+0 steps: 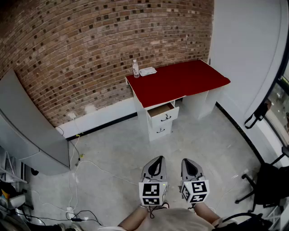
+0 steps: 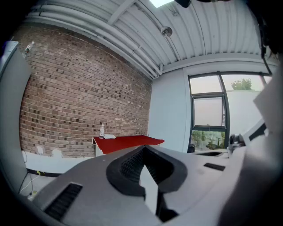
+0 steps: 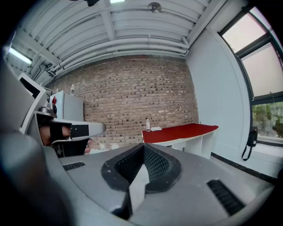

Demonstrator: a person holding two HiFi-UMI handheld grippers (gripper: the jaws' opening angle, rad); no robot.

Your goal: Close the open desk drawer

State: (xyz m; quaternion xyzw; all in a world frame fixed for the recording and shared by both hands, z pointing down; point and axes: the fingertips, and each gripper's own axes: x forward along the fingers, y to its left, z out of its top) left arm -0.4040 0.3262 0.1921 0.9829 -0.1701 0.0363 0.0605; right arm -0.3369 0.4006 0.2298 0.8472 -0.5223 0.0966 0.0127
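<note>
Right now your left gripper (image 1: 156, 165) and right gripper (image 1: 190, 165) both have jaws pressed together on nothing, well apart from the desk (image 1: 199, 104). Its top drawer (image 1: 162, 110) stands pulled out just under the red worktop (image 1: 180, 81).

The room is evenly, softly lit. A ceiling light (image 2: 160, 2) glows overhead, and pale daylight comes through the window (image 2: 207, 112), whose upper panes wash out almost white. Shadows on the grey floor (image 1: 117, 158) are faint, and the red desk top (image 1: 180, 81) carries no glare. Every view bends hard: the brick wall (image 1: 90, 45) bows, both gripper views fall to black at the corners, and their nearest foreground is soft
</note>
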